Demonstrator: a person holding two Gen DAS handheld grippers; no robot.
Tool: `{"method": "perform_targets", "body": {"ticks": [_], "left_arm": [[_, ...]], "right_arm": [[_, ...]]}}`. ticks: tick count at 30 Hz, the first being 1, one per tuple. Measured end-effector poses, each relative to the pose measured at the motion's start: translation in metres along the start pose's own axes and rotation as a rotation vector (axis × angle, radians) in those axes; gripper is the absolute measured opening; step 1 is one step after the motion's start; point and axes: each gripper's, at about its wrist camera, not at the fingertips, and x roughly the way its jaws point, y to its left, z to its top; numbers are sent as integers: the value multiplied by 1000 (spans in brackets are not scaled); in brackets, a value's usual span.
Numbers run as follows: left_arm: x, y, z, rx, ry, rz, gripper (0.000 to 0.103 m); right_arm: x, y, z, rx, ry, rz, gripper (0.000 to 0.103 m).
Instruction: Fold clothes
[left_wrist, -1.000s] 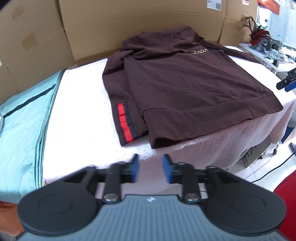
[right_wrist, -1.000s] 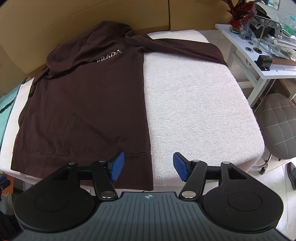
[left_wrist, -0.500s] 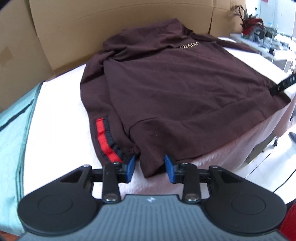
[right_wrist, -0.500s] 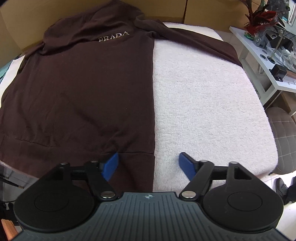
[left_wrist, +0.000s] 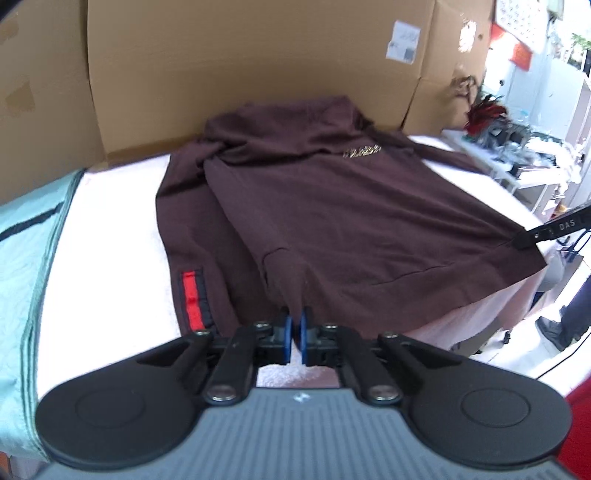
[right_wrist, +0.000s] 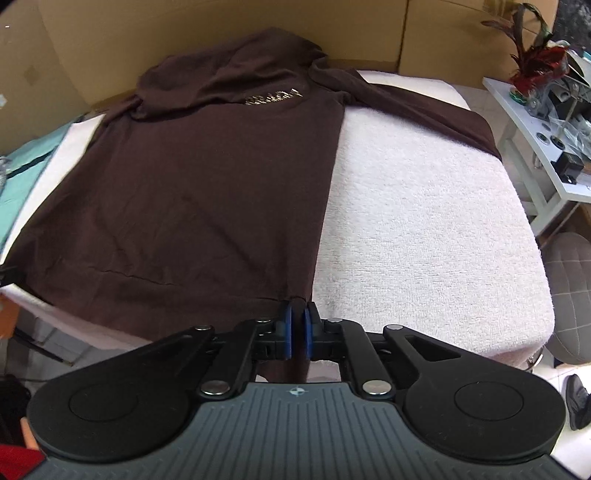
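On towel (right_wrist: 424, 206), one sweatshirt (right_wrist: 192, 192), two claws.

Matt brown cloth hoodie (left_wrist: 332, 206)

A second ago both claws hung open short of the brown sweatshirt (left_wrist: 332, 221). Now the left claw (left_wrist: 294, 325) has closed on the hem corner at 6 o'clock, and the right claw (right_wrist: 297, 325) is closing, its pads pinching the opposite hem corner.
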Motion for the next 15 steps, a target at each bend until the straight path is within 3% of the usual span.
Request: {"method": "perform_targets", "body": {"ticks": [4,8,9,15], "left_arm": [[-17,-4,-12,-1,32,-17,0],[-6,-3,-25,34,58,46,0],[2,0,-27,36,75,49,7],[34,9,-29,126,102,80,20]], "right_arm": [[-15,-3,-3,5,32,40,6],[-13,-8,-9,26,40,12,6],[-9,-9,-9,34,43,3,6],[14,-10,1,64,63,-24,10]]}}
